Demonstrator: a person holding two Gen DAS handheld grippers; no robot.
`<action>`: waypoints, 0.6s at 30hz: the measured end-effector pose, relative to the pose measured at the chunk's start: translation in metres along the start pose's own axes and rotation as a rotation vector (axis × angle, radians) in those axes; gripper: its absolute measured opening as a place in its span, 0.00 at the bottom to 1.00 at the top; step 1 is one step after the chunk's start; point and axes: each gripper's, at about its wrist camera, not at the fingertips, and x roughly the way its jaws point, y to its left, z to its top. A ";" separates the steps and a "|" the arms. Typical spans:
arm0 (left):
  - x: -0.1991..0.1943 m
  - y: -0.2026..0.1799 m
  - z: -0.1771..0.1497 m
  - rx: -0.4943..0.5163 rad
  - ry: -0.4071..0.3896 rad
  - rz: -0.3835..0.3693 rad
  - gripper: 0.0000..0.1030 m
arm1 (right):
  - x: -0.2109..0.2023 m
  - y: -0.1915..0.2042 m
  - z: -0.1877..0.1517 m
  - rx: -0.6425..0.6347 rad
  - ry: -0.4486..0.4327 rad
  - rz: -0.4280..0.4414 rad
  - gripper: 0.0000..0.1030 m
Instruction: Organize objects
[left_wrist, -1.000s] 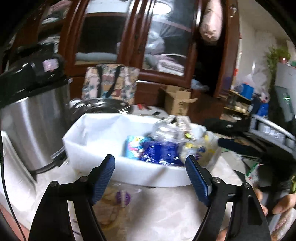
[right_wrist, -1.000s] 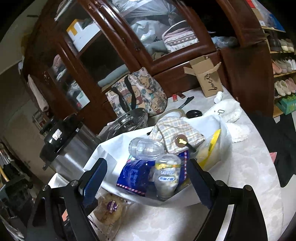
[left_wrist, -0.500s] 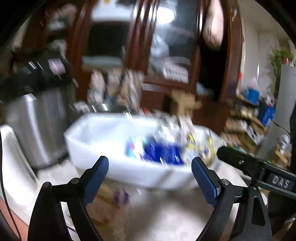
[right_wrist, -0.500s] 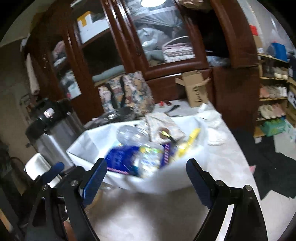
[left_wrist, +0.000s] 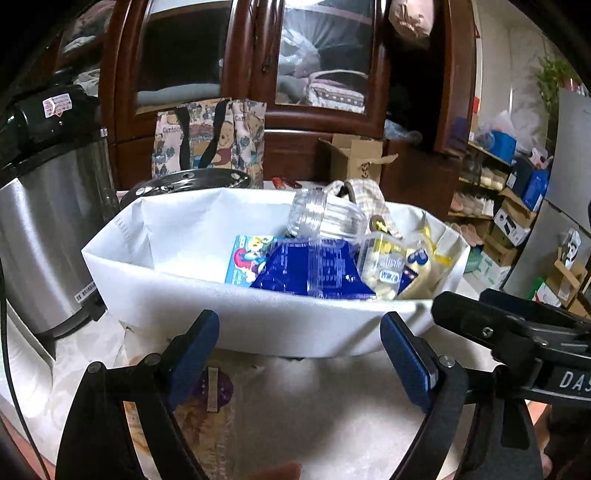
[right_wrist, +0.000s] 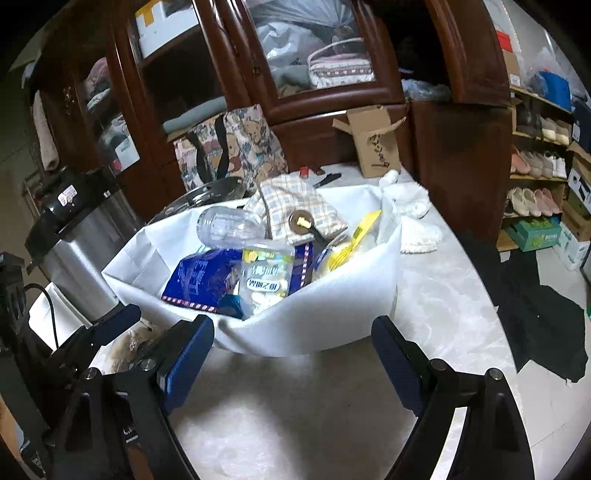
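Note:
A white fabric bin (left_wrist: 258, 325) (right_wrist: 325, 314) stands on the pale table. It holds a clear plastic bottle (left_wrist: 325, 218) (right_wrist: 229, 230), a blue packet (left_wrist: 314, 269) (right_wrist: 199, 277), a bag of white pieces (right_wrist: 264, 280) (left_wrist: 380, 266), a plaid cloth (right_wrist: 295, 206) and yellow packaging (right_wrist: 354, 240). A clear snack bag with a purple label (left_wrist: 216, 387) lies on the table in front of the bin's left end. My left gripper (left_wrist: 299, 350) is open and empty just short of the bin. My right gripper (right_wrist: 291, 354) is open and empty, in front of the bin.
A steel pressure cooker (left_wrist: 44, 221) (right_wrist: 74, 236) stands left of the bin. Behind are a metal lid (left_wrist: 188, 181), a cartoon tote bag (left_wrist: 210, 136), a cardboard box (right_wrist: 373, 144) and a wooden cabinet (right_wrist: 295, 74). A white fluffy cloth (right_wrist: 413, 218) lies right of the bin.
Both grippers drew back a little from the bin and steadied after a blurred swing. The right gripper body now shows at the right of the left wrist view. Both stay open.

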 end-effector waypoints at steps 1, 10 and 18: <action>0.000 0.000 -0.001 -0.005 0.003 0.006 0.85 | 0.001 0.000 -0.001 -0.002 0.005 -0.004 0.86; -0.006 0.003 -0.003 -0.043 -0.024 0.016 0.85 | 0.000 0.002 -0.003 0.000 -0.006 0.007 0.86; -0.006 0.003 -0.002 -0.050 -0.024 0.021 0.85 | -0.001 0.002 -0.002 0.006 -0.004 0.010 0.86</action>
